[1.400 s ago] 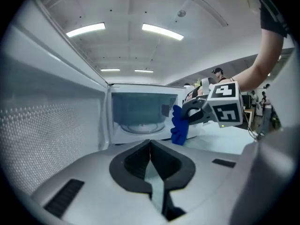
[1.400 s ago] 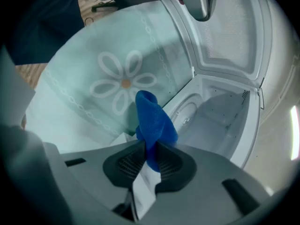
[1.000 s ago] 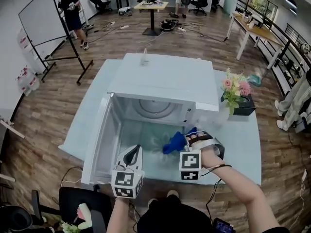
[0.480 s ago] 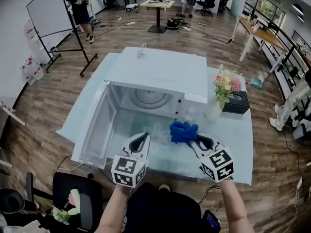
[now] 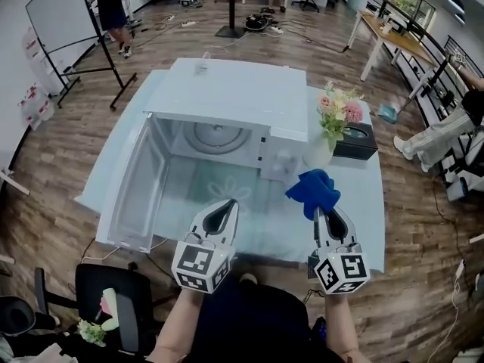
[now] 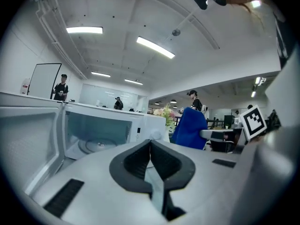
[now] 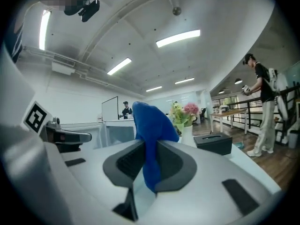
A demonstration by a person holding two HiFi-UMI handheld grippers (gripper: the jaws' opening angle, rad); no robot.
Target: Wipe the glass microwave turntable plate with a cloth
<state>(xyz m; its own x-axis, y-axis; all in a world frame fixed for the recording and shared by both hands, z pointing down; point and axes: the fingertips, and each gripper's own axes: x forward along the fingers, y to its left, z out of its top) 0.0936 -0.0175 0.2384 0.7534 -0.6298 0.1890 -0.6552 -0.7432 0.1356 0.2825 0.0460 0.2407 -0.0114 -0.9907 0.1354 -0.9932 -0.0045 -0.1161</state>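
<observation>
The glass turntable plate [image 5: 214, 136] lies inside the open white microwave [image 5: 227, 104]; the plate [image 6: 96, 146] also shows in the left gripper view. My right gripper [image 5: 319, 212] is shut on a blue cloth [image 5: 313, 189], held up over the table to the right of the microwave's front. The cloth [image 7: 149, 130] sticks up from between its jaws. My left gripper [image 5: 223, 208] is shut with nothing in it, in front of the open oven; its jaws [image 6: 150, 146] meet. Both grippers are outside the oven.
The microwave door [image 5: 134, 180] hangs open to the left. A vase of flowers [image 5: 334, 119] and a black tissue box [image 5: 357, 142] stand at the table's right. A black chair [image 5: 106, 293] sits at the near left. People stand farther off in the room.
My right gripper has pulled back with the blue cloth from the oven's mouth to the right and lifted it. The left gripper has stayed in front of the oven.
</observation>
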